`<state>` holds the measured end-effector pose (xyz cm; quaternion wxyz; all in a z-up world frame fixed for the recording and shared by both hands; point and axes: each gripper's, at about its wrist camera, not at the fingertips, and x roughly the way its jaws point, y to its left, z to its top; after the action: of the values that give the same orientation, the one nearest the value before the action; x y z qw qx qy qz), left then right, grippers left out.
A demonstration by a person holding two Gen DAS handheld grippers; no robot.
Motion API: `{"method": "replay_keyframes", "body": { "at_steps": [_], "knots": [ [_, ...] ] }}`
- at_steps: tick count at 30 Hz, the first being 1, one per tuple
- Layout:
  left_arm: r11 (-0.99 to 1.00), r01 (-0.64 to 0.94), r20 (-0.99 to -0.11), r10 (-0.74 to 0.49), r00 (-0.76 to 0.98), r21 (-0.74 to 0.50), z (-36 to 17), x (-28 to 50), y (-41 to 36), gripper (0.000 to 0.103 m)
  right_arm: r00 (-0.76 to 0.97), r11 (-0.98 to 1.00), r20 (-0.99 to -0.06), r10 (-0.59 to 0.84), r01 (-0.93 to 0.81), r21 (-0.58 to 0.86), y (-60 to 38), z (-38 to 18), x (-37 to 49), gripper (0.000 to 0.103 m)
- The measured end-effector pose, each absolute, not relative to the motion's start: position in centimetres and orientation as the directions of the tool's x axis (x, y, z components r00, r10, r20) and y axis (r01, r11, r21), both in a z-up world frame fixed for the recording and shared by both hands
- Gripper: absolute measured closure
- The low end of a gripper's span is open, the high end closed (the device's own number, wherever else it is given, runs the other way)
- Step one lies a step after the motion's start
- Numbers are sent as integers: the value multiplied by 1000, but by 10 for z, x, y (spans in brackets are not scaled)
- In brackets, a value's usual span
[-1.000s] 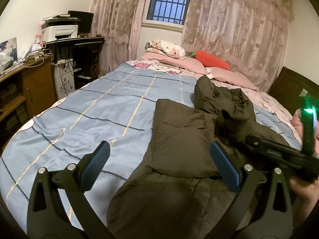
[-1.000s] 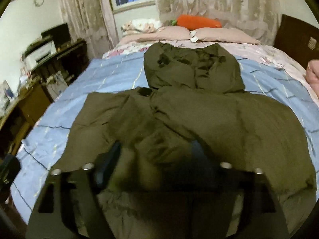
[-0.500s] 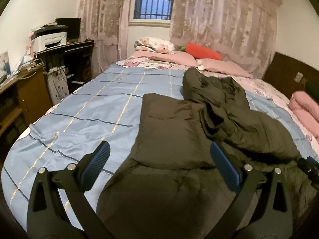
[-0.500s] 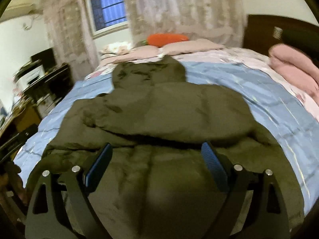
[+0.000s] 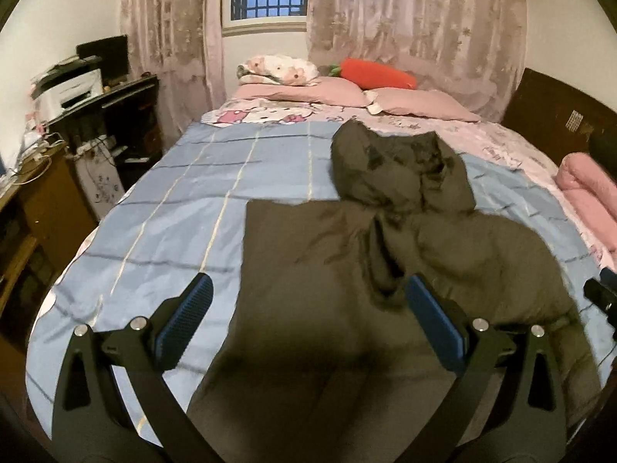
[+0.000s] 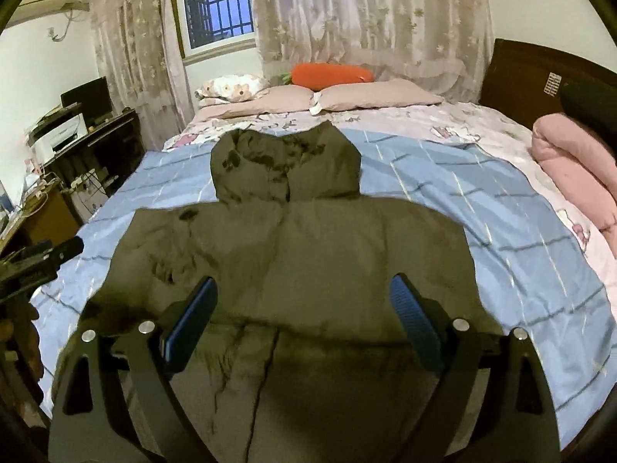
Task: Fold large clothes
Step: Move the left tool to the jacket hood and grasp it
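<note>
While the bed point(image 5: 162, 208) fills most of both views under its blue checked sheet point(image 6: 482, 208), the dark olive padded jacket point(image 6: 293, 254) lies spread flat on that sheet, on the near half of the bed. Its hood point(image 6: 285, 166) points toward the pillows point(image 6: 347, 96) at the head of the bed, and its sleeves are folded inward across the body. From the left wrist view the jacket point(image 5: 339, 293) sits toward the right side of the bed, with bare blue sheet on its left. A rolled pink blanket point(image 6: 570, 166) rests at the right edge of the bed, well apart from the jacket. An orange carrot-shaped cushion point(image 6: 331, 75) lies on the pillows, beyond the hood. Off the left side of the bed stands a dark surface point(image 5: 115, 96) carrying a white printer point(image 5: 73, 87). The left hand-held gripper point(image 5: 308, 318) hovers over the near part of the jacket, its blue-padded fingers point(image 5: 187, 320) spread wide and grasping nothing. The right hand-held gripper point(image 6: 302, 318) hangs above the jacket's middle, likewise released with its fingers wide apart.
</note>
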<state>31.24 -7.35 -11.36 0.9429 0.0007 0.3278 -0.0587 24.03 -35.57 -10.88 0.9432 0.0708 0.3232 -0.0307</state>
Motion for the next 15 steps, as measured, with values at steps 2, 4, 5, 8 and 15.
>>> {"method": "replay_keyframes", "body": {
  "at_steps": [2,4,5,8,15],
  "knots": [
    [992,113,-631,-126,765,-61,-101,334,-77,2,790,986,-613,-17,113,119,-361,-101,252,5],
    [989,125,-645,-147,750,-81,-92,355,-82,2,785,987,-620,-15,112,118,-367,-91,272,4],
    [989,126,-652,-148,744,-80,-89,365,-84,2,785,988,-619,-18,111,112,-369,-86,280,4],
    [988,139,-663,-146,734,-64,-78,401,-93,2,774,991,-632,-28,103,83,-375,-73,312,5],
    [981,189,-697,-166,697,-45,-65,491,-123,2,744,991,-668,-26,106,81,-397,-55,409,5]
  ]
}}
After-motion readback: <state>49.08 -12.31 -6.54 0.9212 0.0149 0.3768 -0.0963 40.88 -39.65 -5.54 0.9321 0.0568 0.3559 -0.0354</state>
